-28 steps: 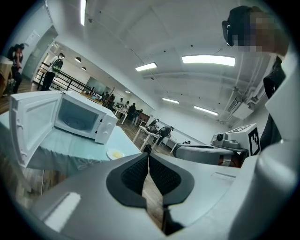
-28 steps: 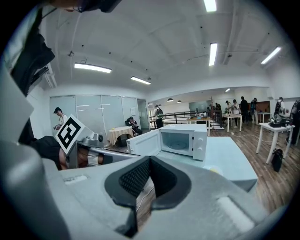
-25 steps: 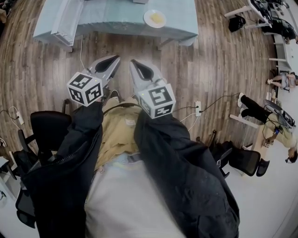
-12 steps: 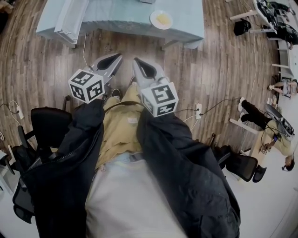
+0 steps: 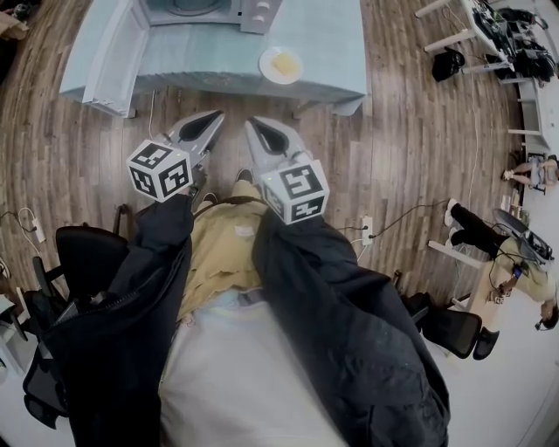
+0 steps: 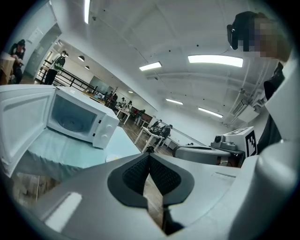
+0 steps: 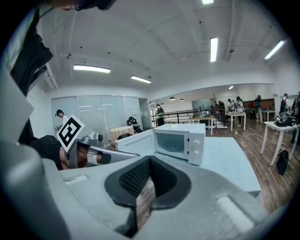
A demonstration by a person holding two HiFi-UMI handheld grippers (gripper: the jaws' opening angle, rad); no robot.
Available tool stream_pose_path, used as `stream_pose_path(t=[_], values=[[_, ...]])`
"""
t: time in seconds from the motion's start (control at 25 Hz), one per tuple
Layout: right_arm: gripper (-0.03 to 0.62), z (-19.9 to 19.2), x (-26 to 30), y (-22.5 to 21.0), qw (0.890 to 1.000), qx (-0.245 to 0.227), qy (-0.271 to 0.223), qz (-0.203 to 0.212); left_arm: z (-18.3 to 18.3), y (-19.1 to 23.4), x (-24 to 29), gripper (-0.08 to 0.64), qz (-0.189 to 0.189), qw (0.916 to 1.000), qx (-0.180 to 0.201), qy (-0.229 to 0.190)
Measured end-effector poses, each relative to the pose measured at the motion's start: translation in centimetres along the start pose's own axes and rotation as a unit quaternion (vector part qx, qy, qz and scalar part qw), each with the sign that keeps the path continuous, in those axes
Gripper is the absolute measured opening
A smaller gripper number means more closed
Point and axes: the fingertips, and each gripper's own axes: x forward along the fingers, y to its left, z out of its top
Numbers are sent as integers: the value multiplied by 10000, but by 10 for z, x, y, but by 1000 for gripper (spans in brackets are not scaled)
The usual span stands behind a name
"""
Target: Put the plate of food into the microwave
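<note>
Black square markers [image 5: 160,169] label the left gripper [image 5: 217,114] and right gripper [image 5: 249,123]

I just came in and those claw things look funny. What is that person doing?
A person holds a left gripper and a right gripper out in front, both with jaws shut and empty. Ahead is a table with a microwave, its door open, and a plate of food near the table's front edge. The plate has not been picked up yet.
</note>
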Motion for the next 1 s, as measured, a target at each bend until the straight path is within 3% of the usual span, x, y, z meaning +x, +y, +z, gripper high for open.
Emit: stream_pose_path(t=[0.52, 0.72, 1.0], values=[[0, -12, -14, -69, 9992, 380, 73, -40, -11, -20, 66, -8, -78, 9994, -111, 318], [0, -18, -5, -76, 9983, 569, 144, 13, -13, -7, 72, -8, 43, 9987, -235, 447], [0, -18, 26, -96, 9966, 725, 280, -257, -8, 23, 95, -8, -227, 9968, -346, 677]])
